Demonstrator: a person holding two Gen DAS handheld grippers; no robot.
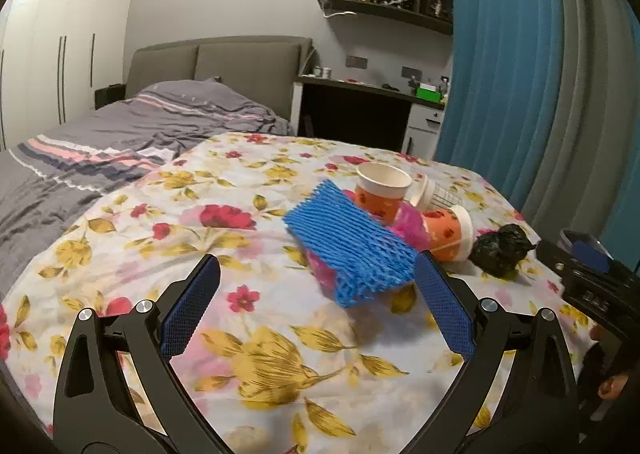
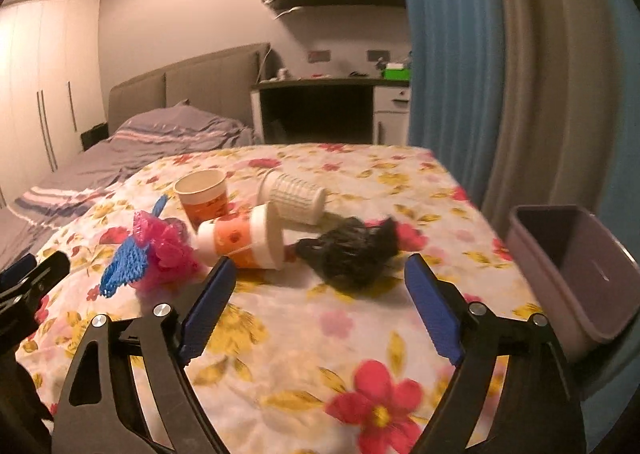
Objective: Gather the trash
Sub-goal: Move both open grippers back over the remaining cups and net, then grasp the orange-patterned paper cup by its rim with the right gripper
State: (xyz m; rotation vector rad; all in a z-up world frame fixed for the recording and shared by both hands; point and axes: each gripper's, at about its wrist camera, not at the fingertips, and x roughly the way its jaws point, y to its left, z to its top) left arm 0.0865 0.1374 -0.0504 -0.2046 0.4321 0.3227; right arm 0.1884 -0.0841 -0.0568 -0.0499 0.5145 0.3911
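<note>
bed point(image 1: 120, 134): grey striped bedding, far left, behind the work surface.
curtain point(image 2: 460, 74): blue and grey, hangs at right.
desk point(image 2: 320, 334): covered w/ floral cloth, carries all the trash.
bin point(image 2: 568, 254): grey-purple, open top, at desk's right edge, nothing seen inside.
left hand-held gripper point(image 1: 318, 278): jaws wide apart, blue pads, nothing held; right pad tip just beside the blue net, contact unclear.
right hand-held gripper point(image 2: 320, 282): jaws wide apart, nothing gripped; black bag lies just beyond the tips, roughly between them, not touched.
blue foam net point(image 1: 352, 246): flat mesh sleeve, leans over pink net, nearest the left gripper.
black bag point(image 2: 352, 250): crumpled wad on cloth, right of the cups.
lying cup point(image 2: 244, 234): orange/white paper cup on its side, mouth toward the black bag.
upright cup point(image 2: 204, 194): orange paper cup, stands open-end up behind the lying one.
white ribbed cup point(image 2: 296, 194): on its side, behind the lying cup.
pink net point(image 2: 168, 246): bunched mesh, under blue net, touching lying cup.
</note>
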